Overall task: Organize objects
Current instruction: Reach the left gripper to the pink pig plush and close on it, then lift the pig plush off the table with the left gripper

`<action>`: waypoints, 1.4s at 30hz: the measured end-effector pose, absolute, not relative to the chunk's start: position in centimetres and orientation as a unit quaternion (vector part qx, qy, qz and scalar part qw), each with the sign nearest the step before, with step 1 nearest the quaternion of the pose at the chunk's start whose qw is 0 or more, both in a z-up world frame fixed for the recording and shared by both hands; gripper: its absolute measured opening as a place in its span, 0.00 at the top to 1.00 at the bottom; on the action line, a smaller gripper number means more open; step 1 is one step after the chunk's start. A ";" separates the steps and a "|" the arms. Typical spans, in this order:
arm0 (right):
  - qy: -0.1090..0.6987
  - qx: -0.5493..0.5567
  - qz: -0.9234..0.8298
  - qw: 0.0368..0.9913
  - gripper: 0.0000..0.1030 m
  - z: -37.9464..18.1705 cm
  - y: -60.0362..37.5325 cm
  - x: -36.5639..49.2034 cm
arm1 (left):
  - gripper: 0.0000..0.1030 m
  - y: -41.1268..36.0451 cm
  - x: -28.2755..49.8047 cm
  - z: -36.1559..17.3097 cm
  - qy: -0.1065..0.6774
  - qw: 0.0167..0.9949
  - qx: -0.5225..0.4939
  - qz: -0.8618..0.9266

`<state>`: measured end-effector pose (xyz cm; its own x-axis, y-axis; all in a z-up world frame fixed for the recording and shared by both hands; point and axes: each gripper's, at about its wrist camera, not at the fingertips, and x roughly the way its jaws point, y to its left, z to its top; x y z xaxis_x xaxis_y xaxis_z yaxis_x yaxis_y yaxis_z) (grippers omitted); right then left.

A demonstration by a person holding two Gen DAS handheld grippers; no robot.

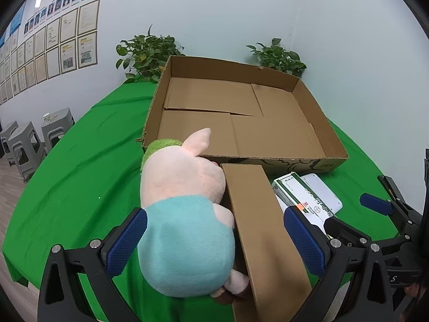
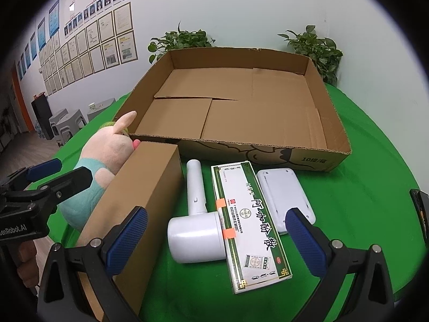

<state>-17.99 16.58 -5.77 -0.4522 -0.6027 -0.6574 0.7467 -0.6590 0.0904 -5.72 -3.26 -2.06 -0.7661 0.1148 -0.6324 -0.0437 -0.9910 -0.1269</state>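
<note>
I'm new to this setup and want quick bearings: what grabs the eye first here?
The big open cardboard tray, nothing inside, fills the far side of the green table. In front of it lies a pink plush pig in teal, pressed against a long brown box, with a green-and-white carton beside.

You have a fuzzy cloth plush pig (image 1: 182,196) against a matt cardboard carton (image 2: 139,204), on a matt green tablecloth (image 2: 362,177). The open tray box (image 2: 241,112) is raw corrugated cardboard. The white handheld device (image 2: 197,230) looks like smooth glossy plastic; the medicine box (image 2: 250,225) is printed, slightly glossy card.
</note>
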 end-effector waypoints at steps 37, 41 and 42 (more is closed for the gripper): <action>0.056 0.403 -0.756 0.513 0.01 -1.2 6.8 0.0 | 0.41 -11.8 -4.4 -7.6 -0.149 0.102 -0.389 0.903; 0.043 0.409 -0.724 0.553 0.01 1.4 4.8 1.1 | 0.43 -13.4 -2.8 -6.8 -0.152 0.091 -0.384 0.906; 0.044 0.410 -0.718 0.561 0.01 1.9 4.1 1.4 | 0.43 -13.9 -2.3 -6.7 -0.154 0.089 -0.384 0.906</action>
<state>1.44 4.08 1.88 -0.0354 -0.7692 -0.6380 0.8410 -0.3678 0.3968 -2.30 -13.90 -6.74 -0.6897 0.2797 -0.6679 -0.0427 -0.9365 -0.3481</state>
